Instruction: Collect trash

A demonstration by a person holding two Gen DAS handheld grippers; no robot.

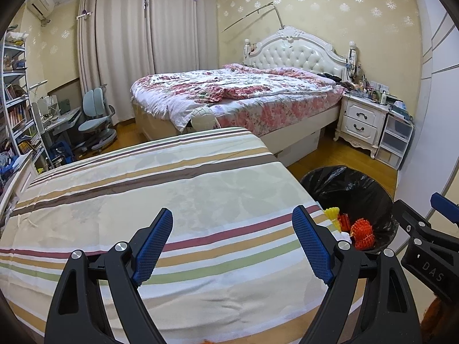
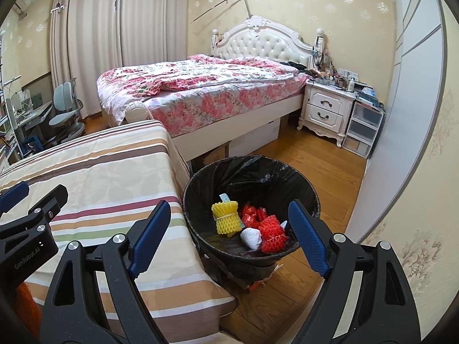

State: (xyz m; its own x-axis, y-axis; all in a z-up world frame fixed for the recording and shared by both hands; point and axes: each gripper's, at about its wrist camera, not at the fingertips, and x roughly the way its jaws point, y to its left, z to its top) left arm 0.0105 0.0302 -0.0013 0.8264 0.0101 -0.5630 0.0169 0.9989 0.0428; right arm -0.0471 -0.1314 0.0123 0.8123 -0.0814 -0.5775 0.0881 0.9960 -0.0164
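Note:
A black-lined trash bin [image 2: 289, 177] stands on the wood floor beside the striped table [image 2: 94, 177]. Inside lie a yellow foam net [image 2: 226, 218], red foam nets [image 2: 271, 233] and a white crumpled wad [image 2: 252, 237]. My right gripper [image 2: 231, 235] hovers open over the bin's near rim with nothing between its fingers. My left gripper [image 1: 233, 242] stands open above the striped tablecloth [image 1: 160, 189], holding nothing. In the left wrist view the bin [image 1: 352, 183] shows at the right with the yellow net [image 1: 332, 215] and a red net [image 1: 363, 233], and part of the right gripper's body [image 1: 424, 243] at the edge.
A bed with a floral quilt [image 2: 200, 86] stands behind the table. A white nightstand [image 2: 327, 109] and plastic drawers [image 2: 363, 129] sit to its right. A desk and blue-grey chair [image 1: 94, 120] and bookshelves [image 1: 17, 109] are at the left. A pale wall panel [image 2: 401, 143] runs along the right.

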